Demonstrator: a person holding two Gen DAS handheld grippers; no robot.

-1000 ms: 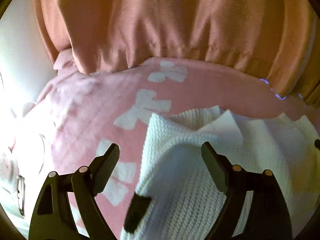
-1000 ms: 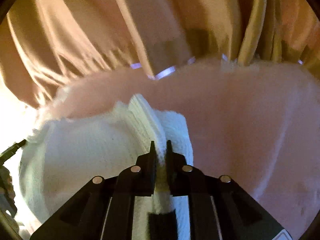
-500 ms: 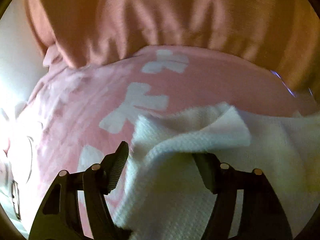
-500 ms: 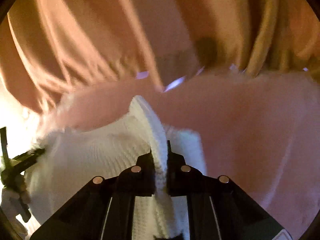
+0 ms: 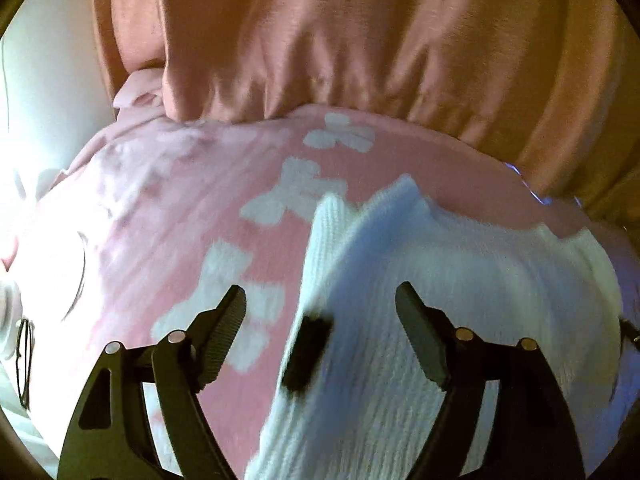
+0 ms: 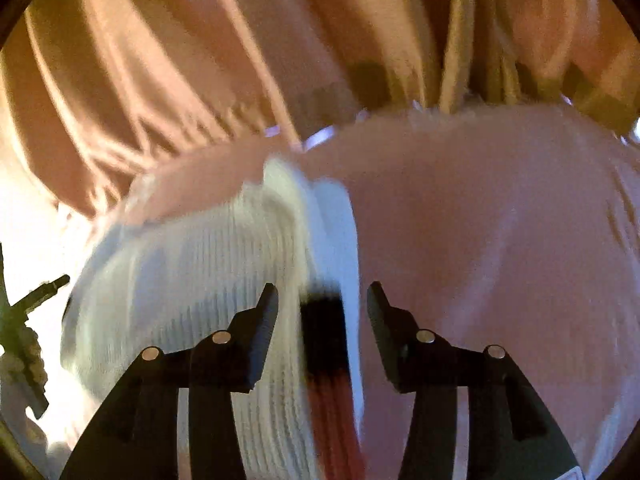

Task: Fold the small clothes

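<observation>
Both grippers stand apart over the white knit garment (image 5: pixel 440 320), which lies on a pink blanket (image 5: pixel 192 208) patterned with white bows, in front of a gathered orange curtain (image 5: pixel 360 40). On the right gripper (image 6: pixel 322 300) the jaws are opening: the garment's raised ridge and its black-and-red label (image 6: pixel 324 344) sit in the gap, but neither pad presses on them. On the left gripper (image 5: pixel 320 304) the jaws are opening too and stand wide, one finger over the blanket, the other over the knit, with the garment's left edge and a black tag (image 5: pixel 306 354) between them and nothing clamped.

The main risk, as I judge it, is that the ridge let go by the right gripper does not lie flat. Ribbed knit is springy (and thick where layers stack), so the fold may slump sideways or spring half open, leaving a lump rather than a crease.

A second risk is a snag: the right fingers flank the ridge closely, and pulling away at a slant could drag the knit along and skew the fold.

For the left gripper, closing on the edge from this stance could pinch the soft blanket together with the garment, so a lift would haul both. Both views are blurred, so how many layers lie under each finger cannot be told.
</observation>
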